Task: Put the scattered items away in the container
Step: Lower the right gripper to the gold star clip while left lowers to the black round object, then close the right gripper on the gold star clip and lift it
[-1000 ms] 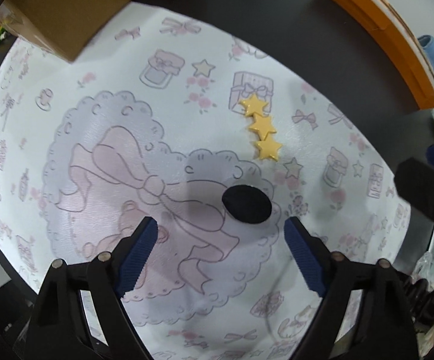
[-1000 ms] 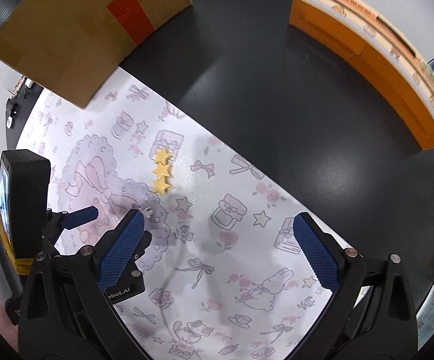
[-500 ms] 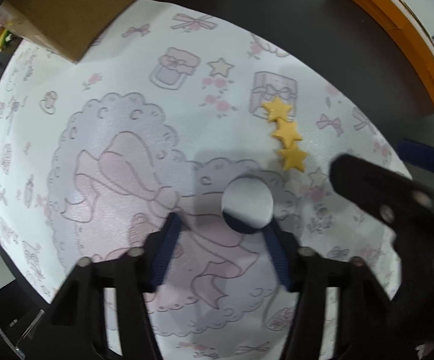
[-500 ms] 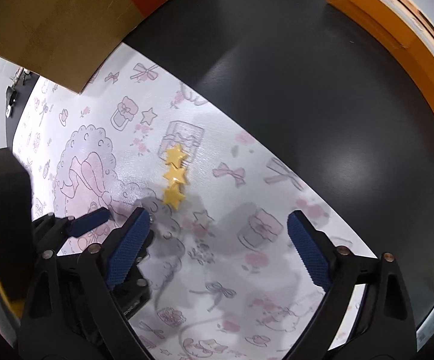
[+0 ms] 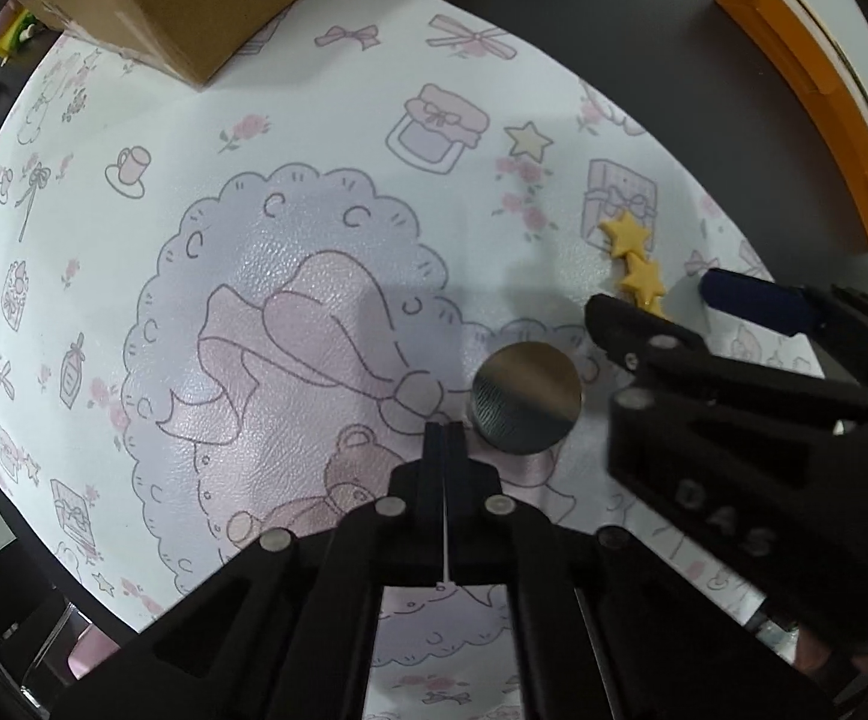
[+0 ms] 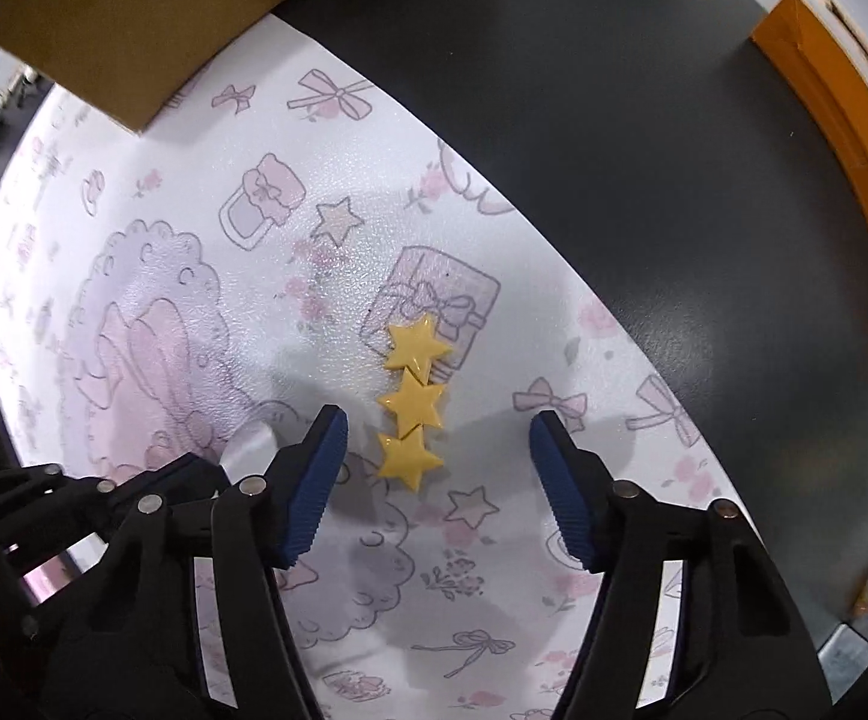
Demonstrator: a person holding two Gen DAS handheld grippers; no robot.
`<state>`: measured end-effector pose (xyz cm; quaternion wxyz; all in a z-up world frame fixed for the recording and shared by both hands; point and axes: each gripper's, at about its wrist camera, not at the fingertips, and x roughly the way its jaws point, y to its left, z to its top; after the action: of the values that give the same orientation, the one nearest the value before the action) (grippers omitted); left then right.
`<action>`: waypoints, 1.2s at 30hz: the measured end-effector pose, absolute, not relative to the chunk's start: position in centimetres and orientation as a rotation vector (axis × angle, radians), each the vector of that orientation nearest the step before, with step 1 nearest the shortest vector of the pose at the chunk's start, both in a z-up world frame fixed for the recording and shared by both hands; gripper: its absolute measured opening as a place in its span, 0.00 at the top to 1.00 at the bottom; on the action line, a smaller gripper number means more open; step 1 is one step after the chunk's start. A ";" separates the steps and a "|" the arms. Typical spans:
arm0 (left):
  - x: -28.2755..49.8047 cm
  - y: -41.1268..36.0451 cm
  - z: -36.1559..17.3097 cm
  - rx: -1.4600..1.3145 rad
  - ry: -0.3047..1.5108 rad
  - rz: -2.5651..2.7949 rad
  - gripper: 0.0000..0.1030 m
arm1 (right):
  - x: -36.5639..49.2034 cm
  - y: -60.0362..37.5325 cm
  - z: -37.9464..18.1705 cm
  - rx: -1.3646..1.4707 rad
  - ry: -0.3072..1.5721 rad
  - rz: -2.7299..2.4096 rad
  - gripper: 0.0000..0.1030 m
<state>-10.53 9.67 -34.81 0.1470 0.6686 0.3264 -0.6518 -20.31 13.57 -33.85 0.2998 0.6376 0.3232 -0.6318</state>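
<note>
Yellow star-shaped hair clip (image 6: 413,402), three glossy plastic stars in a row, lies flat on the white printed mat (image 6: 164,228) that covers part of the dark tabletop (image 6: 644,150). Your right gripper (image 6: 434,474) points down over it with its blue ribbed jaws closing; the nearest star sits between them, closer to the left-hand pad, and neither pad touches it yet. The clip's long axis runs away from you, roughly along the fingers' line, so the jaws would close across its narrow width. Your left gripper (image 5: 445,438) is clenched on nothing: the round silver-faced disc (image 5: 527,397) sits just beside its tips, outside them. The brown cardboard box (image 6: 116,18) at the mat's far corner looks like the container.
</note>
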 end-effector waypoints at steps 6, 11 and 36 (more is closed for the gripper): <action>-10.5 9.1 -34.5 1.899 0.926 -1.901 1.00 | -19.6 13.2 -33.3 1.684 0.870 -1.702 0.71; -10.7 8.9 -34.8 1.917 0.880 -1.911 1.00 | -19.7 13.3 -32.9 1.693 0.855 -1.717 0.79; -11.5 6.0 -23.7 1.871 0.723 -2.180 1.00 | -19.2 16.5 -19.0 1.715 0.550 -1.890 0.80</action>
<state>-11.50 6.02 -23.74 0.0895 0.6291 0.2432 -0.7329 -19.18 16.49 -18.96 0.2624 0.6339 0.2035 -0.6985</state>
